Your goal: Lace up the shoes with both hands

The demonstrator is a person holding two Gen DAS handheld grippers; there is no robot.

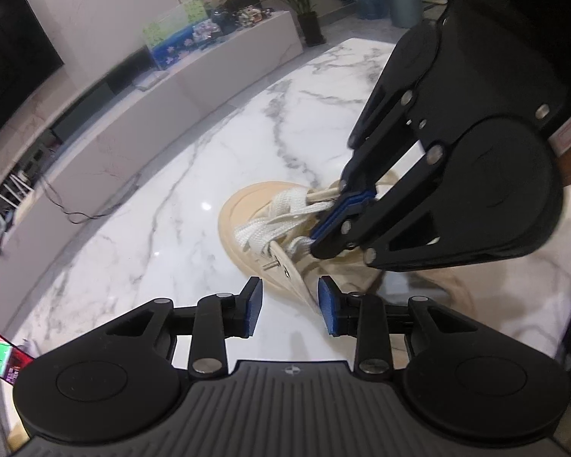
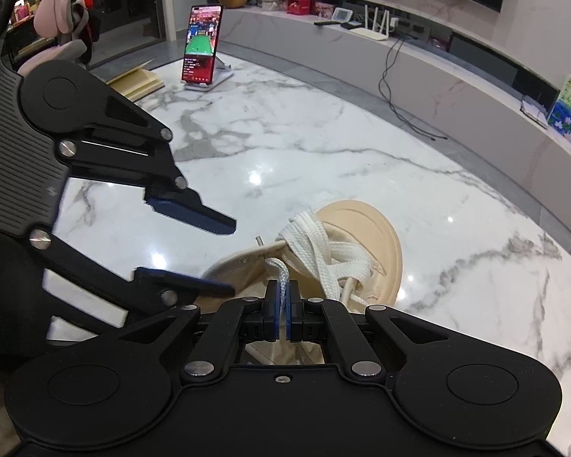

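right tool [image 2: 283, 304] pinched white lace [image 2: 281, 274] | left tool [image 1: 290, 306] spread, empty, beside beige shoe [image 1: 243, 224] on tabletop [image 1: 171, 198] | lace looked soft, floppy, light; judged best taken near its tip

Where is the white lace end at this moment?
In the right wrist view, the lace end is low at centre, pinched in the right gripper just above the beige shoe, right of the open left gripper.

Left gripper [image 1: 290, 306] pitched downward, jaws parted, nothing between. Right gripper [image 2: 283, 314] pitched downward, jaws clamped.
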